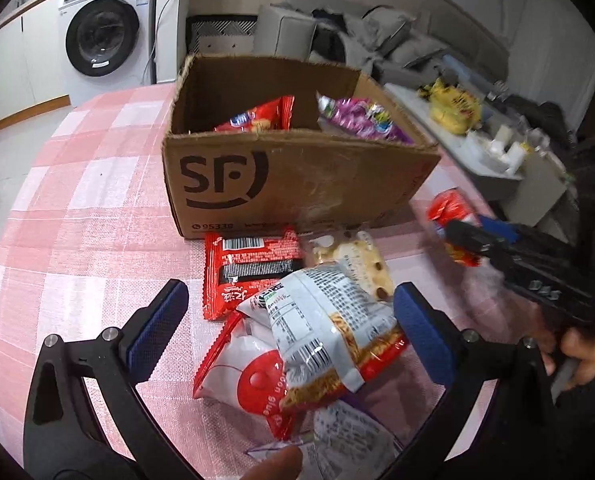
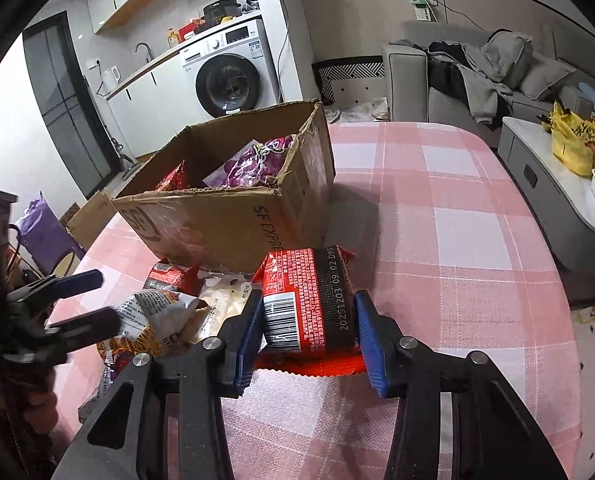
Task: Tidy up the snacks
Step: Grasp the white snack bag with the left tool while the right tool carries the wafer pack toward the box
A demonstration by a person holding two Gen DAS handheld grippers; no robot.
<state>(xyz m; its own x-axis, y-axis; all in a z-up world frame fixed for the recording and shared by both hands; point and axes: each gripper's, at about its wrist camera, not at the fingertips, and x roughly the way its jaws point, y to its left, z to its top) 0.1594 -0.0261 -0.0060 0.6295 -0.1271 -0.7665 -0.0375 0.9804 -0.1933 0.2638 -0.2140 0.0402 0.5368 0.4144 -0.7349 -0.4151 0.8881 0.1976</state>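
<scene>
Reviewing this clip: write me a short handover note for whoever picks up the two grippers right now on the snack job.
Right gripper: shut on a red snack packet, held just above the table, in front of the cardboard box.
Left gripper: open, empty, poised over the loose pile, its pads either side of the white-and-orange noodle bag.
Done: a red packet and a purple bag already lie in the box.
Left: drop the held packet in the box, then move the pile: the noodle bag, flat red packet, pale pastry pack, white pouch with red disc, and at least one more pack underneath.
</scene>
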